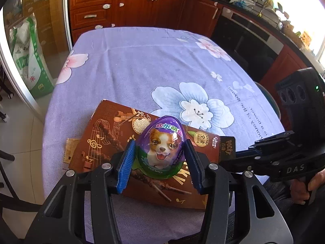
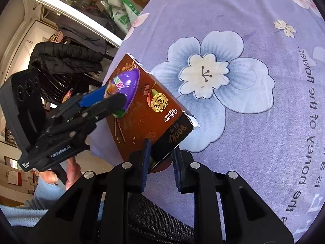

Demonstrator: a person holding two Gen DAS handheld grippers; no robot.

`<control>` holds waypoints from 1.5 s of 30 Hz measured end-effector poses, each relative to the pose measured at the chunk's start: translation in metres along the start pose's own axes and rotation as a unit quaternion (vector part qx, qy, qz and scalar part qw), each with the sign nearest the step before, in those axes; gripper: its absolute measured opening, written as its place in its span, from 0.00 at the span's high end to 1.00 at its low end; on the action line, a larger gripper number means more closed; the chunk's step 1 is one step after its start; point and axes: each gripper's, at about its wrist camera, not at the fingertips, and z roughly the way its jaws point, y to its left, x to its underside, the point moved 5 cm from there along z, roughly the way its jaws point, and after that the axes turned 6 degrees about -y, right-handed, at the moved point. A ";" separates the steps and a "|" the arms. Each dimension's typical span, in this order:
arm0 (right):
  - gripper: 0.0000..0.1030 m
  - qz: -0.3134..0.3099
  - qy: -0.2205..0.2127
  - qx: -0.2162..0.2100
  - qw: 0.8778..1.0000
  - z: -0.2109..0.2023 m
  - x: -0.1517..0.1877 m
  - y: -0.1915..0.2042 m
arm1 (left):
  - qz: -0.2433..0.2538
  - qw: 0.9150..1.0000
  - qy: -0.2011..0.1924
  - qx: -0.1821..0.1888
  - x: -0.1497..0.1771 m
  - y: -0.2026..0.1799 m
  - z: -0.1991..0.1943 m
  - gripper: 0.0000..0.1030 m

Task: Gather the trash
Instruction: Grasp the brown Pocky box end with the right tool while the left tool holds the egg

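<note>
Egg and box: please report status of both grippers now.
Left gripper shut on the plastic egg. Right gripper shut on the snack box end. Nothing in the way.

Red-brown wooden cabinets (image 1: 130, 6); pale tiled floor (image 1: 18, 134); sunlit window (image 1: 316, 10).

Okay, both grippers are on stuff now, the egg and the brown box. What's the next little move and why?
Probably lift both hands together, slowly. The left gripper has its pads on either side of the purple egg, above the brown box, and the right gripper pinches that box's near corner. The box already tilts off the purple tablecloth, so a jerk could swing it.
</note>
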 end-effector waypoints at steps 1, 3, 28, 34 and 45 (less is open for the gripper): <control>0.87 0.003 -0.002 -0.012 1.000 -0.001 -0.002 0.003 | 0.003 1.000 -0.001 -0.003 0.002 0.001 0.001 0.51; 0.87 0.010 -0.005 -0.033 0.999 -0.004 -0.006 0.007 | 0.008 1.000 -0.009 -0.001 0.002 0.002 -0.001 0.51; 0.91 0.010 -0.004 -0.061 0.998 0.031 -0.032 0.034 | -0.010 0.999 -0.041 -0.004 -0.012 0.016 -0.017 0.51; 0.94 -0.009 -0.067 -0.046 0.997 -0.010 -0.053 0.038 | -0.017 0.998 -0.054 -0.028 -0.036 0.016 -0.026 0.51; 0.94 -0.027 -0.168 0.047 0.984 -0.088 -0.069 0.018 | 0.008 0.998 -0.061 -0.024 -0.065 -0.023 -0.020 0.51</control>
